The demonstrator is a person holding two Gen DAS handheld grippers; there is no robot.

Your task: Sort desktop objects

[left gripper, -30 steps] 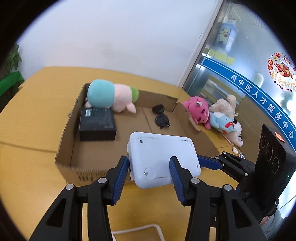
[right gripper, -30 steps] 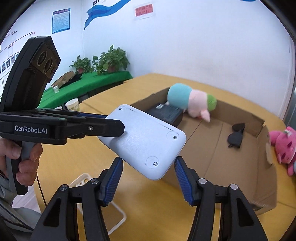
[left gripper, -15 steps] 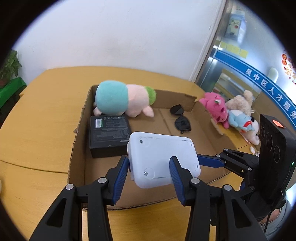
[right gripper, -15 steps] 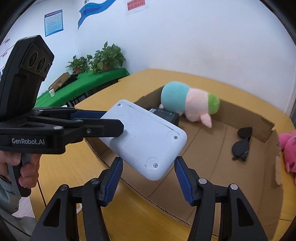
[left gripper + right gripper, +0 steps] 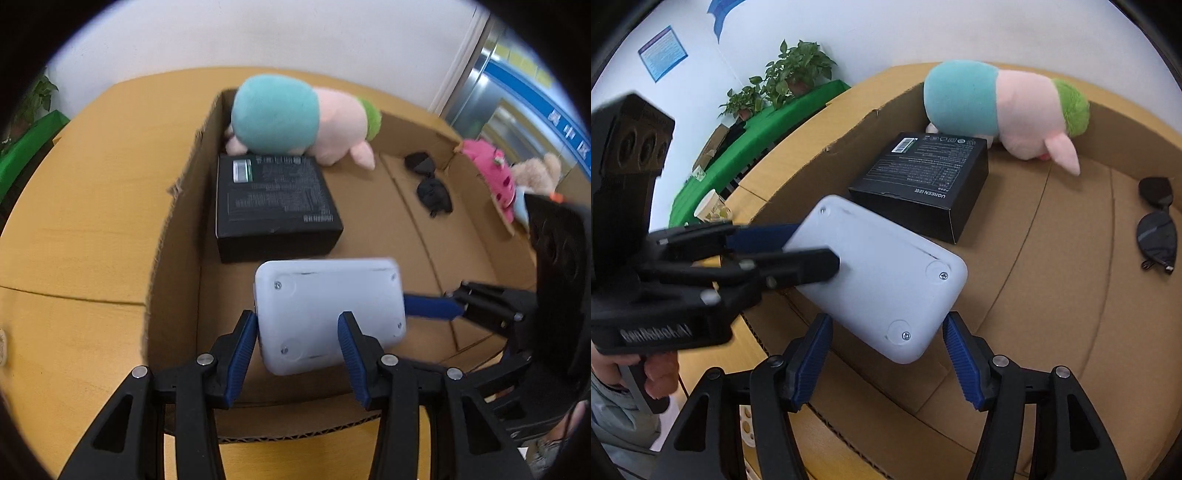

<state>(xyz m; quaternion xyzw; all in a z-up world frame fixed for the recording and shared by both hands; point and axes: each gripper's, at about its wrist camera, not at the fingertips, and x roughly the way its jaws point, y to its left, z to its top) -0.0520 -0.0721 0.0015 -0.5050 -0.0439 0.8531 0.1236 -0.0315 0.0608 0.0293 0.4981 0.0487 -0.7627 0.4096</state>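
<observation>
My left tongs (image 5: pixel 295 321) are closed on the white case (image 5: pixel 328 295). In the right wrist view one black finger lies on the upper face of the case and the blue pad of the other finger is under it, so the case is clamped through its thin side. My hand (image 5: pixel 657 373) holds the handle of these tongs.

My right tongs (image 5: pixel 886 320) have just been opening. A corner of the case is between their jaws, but there is a gap at each pad and they do not press on it.

The case hangs tilted inside the carton (image 5: pixel 177 236), above its floor and near the front wall, with its screwed face turned to both cameras. It touches nothing except my left tongs.

The carton stands on the table (image 5: pixel 92 206). On its floor lies the black box (image 5: pixel 273 199), just behind the case. A plush (image 5: pixel 295 114) lies against the far wall, touching the far end of the black box. Sunglasses (image 5: pixel 432 188) lie on the floor, well apart from both. A pink toy (image 5: pixel 487 166) is outside the carton, beyond its side wall.
</observation>
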